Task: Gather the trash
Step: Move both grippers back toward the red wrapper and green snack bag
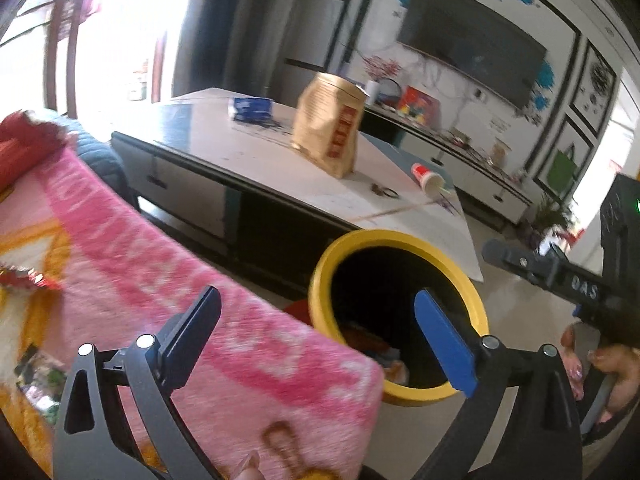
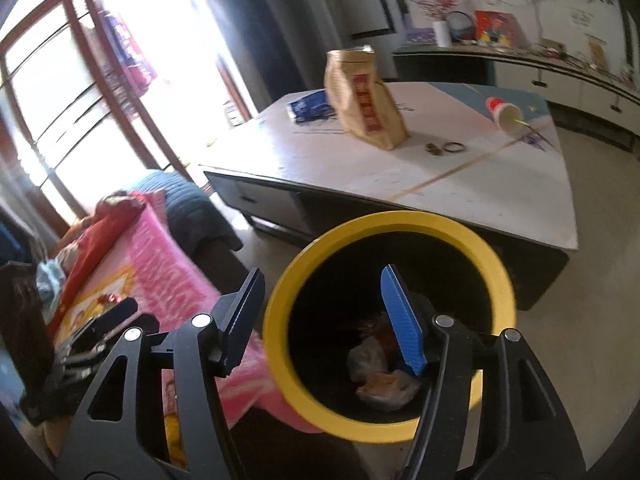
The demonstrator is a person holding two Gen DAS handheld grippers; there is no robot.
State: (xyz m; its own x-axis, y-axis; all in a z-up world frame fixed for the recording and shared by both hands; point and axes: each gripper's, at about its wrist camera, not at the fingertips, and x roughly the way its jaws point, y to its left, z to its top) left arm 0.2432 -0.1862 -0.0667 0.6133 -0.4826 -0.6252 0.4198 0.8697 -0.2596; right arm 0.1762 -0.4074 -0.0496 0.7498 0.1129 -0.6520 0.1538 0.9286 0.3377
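Both tools hover over the yellow-rimmed bin (image 2: 390,320), which stands on the floor between the pink blanket (image 1: 168,264) and the low table (image 2: 420,168). Left gripper (image 1: 320,340) spread wide, nothing between the fingers, one finger over the blanket edge, the other over the bin mouth. Right gripper (image 2: 324,320) also spread and empty, blue finger (image 2: 402,320) above the bin opening. Crumpled trash (image 2: 380,376) lies at the bin bottom. On the table beyond the bin: upright brown paper bag (image 2: 368,100), tipped-over red-and-white cup (image 2: 504,114), blue packet (image 2: 310,106).
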